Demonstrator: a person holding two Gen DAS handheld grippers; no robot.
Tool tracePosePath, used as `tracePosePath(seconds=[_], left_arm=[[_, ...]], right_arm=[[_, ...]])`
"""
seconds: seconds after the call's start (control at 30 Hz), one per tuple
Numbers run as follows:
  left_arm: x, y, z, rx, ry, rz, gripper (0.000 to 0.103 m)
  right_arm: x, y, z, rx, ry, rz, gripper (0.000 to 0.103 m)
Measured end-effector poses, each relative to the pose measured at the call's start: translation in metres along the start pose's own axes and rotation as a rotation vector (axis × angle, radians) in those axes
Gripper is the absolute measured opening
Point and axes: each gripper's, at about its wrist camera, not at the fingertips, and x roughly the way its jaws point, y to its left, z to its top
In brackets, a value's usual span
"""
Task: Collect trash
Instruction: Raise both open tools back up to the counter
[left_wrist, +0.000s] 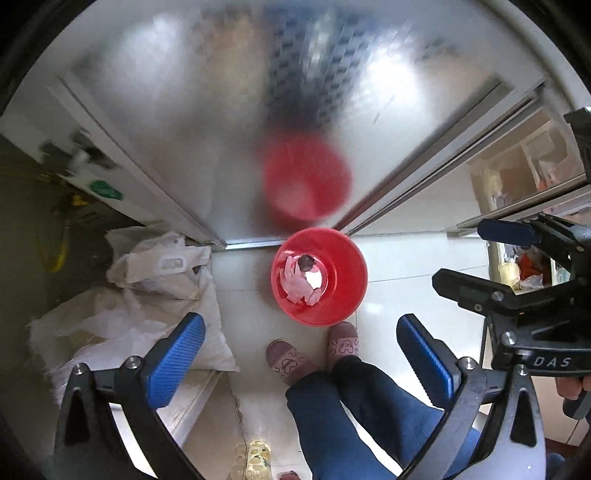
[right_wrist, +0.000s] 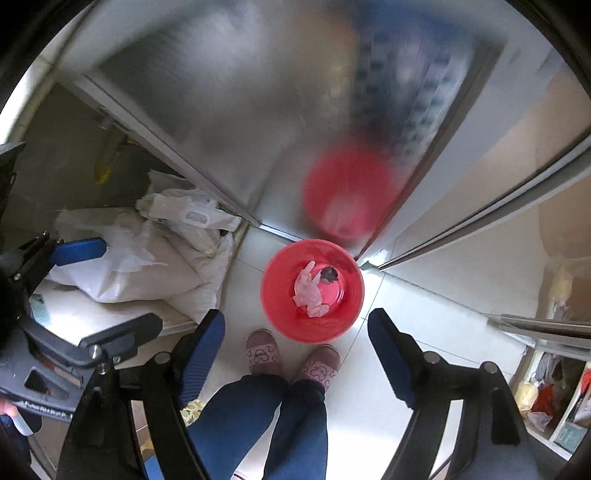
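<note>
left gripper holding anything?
No. The left gripper stands open and empty; the pink trash lies in the red bin below.

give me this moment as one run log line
left gripper: open, empty | right gripper: open, empty | red bin: on floor, holds pink glove and dark scrap

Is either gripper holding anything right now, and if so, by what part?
Nothing is held. The left gripper and right gripper both stand open and empty above the red bin, where the crumpled pink trash lies.
</note>
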Motion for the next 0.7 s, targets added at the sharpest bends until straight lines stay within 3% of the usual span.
tracePosePath(seconds=[0.33,0.4,0.47,0.7], left_arm=[[-0.126,-0.015,-0.002,-0.035,-0.105,0.045,0.103],[-0.15,-0.017,0.0,-0.037,-0.131,0.059,0.103],[-0.171,-0.021,0.002,-0.038,-0.157,0.071,0.103],[-0.233,-0.031,0.016,-0.046,-0.252,0.131,0.103]], right_arm=[[-0.118,0.017,0.006,-0.021,-0.094,0.024,0.078],[-0.141,0.02,0.011,-0.038,-0.126,0.024,0.082],[-0.162,0.023,0.016,-0.046,-0.166,0.035,0.096],[-0.218,0.04,0.039,-0.089,-0.286,0.049,0.098]])
